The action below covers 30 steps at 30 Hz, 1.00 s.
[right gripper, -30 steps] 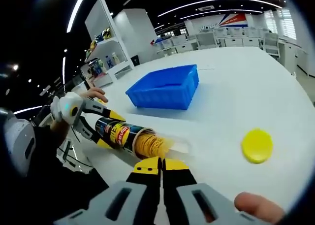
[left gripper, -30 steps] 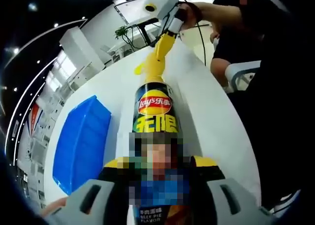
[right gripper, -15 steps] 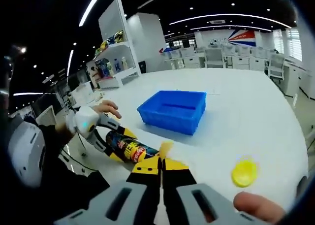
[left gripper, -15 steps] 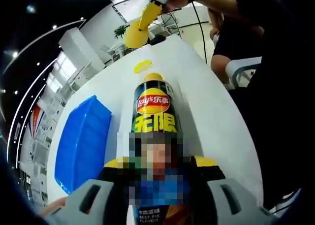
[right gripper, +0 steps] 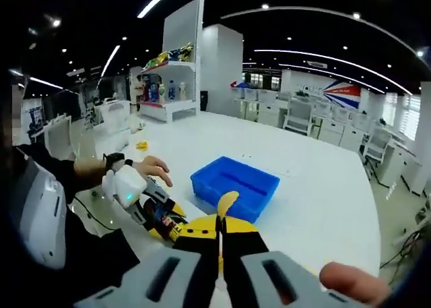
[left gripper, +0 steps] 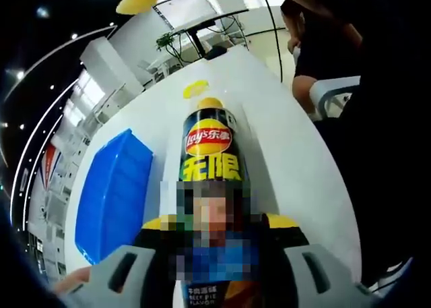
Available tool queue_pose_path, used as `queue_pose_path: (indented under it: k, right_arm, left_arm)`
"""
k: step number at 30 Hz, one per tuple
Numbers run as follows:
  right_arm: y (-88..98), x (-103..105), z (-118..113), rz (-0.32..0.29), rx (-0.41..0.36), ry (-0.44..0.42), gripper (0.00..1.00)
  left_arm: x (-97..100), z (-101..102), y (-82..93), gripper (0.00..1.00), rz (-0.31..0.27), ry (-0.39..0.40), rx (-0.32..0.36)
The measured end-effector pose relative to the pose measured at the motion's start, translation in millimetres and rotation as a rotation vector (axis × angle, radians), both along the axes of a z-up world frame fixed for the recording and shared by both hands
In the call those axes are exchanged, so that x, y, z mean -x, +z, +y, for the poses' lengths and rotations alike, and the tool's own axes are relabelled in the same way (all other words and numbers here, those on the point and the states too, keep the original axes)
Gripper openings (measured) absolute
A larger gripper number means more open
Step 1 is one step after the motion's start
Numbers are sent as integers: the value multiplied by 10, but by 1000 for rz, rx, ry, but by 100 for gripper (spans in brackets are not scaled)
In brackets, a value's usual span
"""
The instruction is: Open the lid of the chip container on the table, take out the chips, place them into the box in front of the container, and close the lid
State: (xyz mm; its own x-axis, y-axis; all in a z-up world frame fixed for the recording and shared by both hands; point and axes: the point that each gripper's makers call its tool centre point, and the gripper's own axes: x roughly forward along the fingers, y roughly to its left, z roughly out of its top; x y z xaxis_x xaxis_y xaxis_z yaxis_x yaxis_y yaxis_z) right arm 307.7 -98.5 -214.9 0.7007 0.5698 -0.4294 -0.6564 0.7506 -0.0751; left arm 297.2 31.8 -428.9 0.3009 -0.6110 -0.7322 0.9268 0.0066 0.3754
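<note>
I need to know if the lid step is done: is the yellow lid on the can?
No: the yellow lid lies on the white table beyond the can, whose open mouth shows chips.

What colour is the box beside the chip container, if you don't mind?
Blue; the box shows best in the right gripper view.

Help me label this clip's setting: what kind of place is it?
Probably an open office or showroom hall: rows of white desks and chairs, a display shelf of packaged goods, and strip ceiling lights. The blue box sits on a large white table.
</note>
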Motion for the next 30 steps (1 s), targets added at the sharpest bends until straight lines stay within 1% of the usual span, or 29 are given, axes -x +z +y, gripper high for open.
queue_pose_path:
  k: [3, 9, 11, 14, 17, 18, 21, 22, 24, 26, 28, 29, 30]
  right_arm:
    - [15, 11, 38, -6, 7, 11, 0]
    - [15, -4, 31, -16, 20, 14, 0]
    - [51, -26, 46, -30, 22, 16, 1]
    - [155, -145, 84, -66, 56, 20, 0]
    - [326, -337, 153, -102, 70, 20, 0]
    - [390, -431, 194, -109, 71, 23, 0]
    - [513, -675, 295, -124, 68, 25, 0]
    - [563, -790, 330, -127, 63, 22, 0]
    - [614, -962, 402, -119, 42, 24, 0]
    - [612, -1091, 471, -103, 28, 24, 0]
    - [569, -1248, 576, -92, 27, 27, 0]
    - [535, -1311, 619, -87, 33, 28, 0]
    - [461, -1407, 689, -80, 41, 28, 0]
  left_arm:
    - [0, 1, -1, 49, -1, 0, 1]
    - [1, 2, -5, 49, -7, -1, -1]
    - [0, 3, -7, 49, -8, -2, -3]
    - [-3, 4, -12, 50, -9, -2, -7]
    - [-7, 5, -22, 50, -13, 0, -16]
    - [-10, 6, -26, 50, -16, 0, -21]
    - [-18, 9, -34, 50, -21, 2, -28]
    - [-21, 10, -37, 50, -22, 3, -29]
    - [-32, 11, -40, 50, -20, 6, -29]
    - [-40, 11, -44, 51, -20, 8, -31]
    - [-43, 12, -46, 51, -19, 10, -33]
    - [-47, 13, -47, 51, -18, 10, -34]
    - [-49, 12, -47, 51, -18, 11, -35]
